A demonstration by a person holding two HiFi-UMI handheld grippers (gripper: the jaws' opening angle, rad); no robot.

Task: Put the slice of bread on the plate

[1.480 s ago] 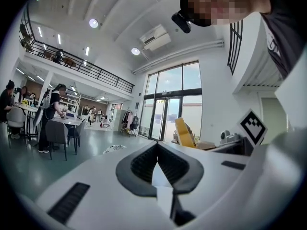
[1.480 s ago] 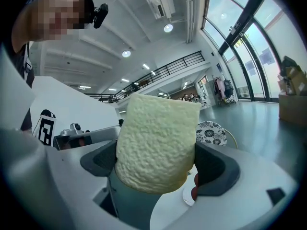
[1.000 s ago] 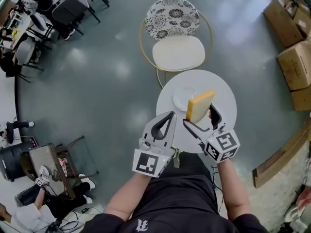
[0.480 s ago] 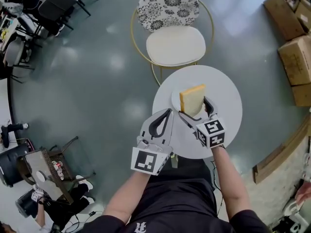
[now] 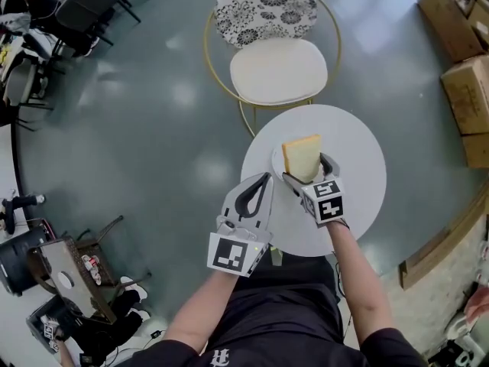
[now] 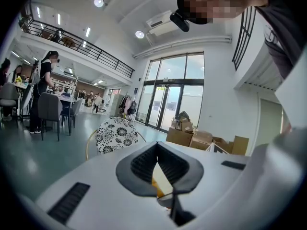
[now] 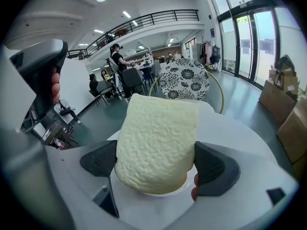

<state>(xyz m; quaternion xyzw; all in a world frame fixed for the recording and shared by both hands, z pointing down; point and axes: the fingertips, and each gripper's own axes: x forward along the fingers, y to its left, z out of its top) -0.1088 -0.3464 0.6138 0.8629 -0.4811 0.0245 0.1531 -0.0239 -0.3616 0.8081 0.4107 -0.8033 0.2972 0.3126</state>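
Note:
A pale slice of bread [image 5: 302, 157] with a yellow crust stands upright between the jaws of my right gripper [image 5: 309, 171], which is shut on it. It hangs just over a small white plate [image 5: 276, 157] on the round white table [image 5: 355, 167]. In the right gripper view the bread [image 7: 156, 143] fills the gap between both dark pads, with the plate [image 7: 163, 194] right under its lower edge. My left gripper [image 5: 264, 180] is held at the table's left edge, its pads [image 6: 139, 169] pressed together with nothing in them.
A gold-framed chair [image 5: 279, 69] with a floral back stands just beyond the table. Cardboard boxes [image 5: 466, 90] are stacked at the right. Dark chairs and desks with people [image 5: 46, 21] fill the far left. Grey floor surrounds the table.
My right gripper has carried the bread forward and down, from above the table's near side to just over the plate. The left gripper has hardly moved.

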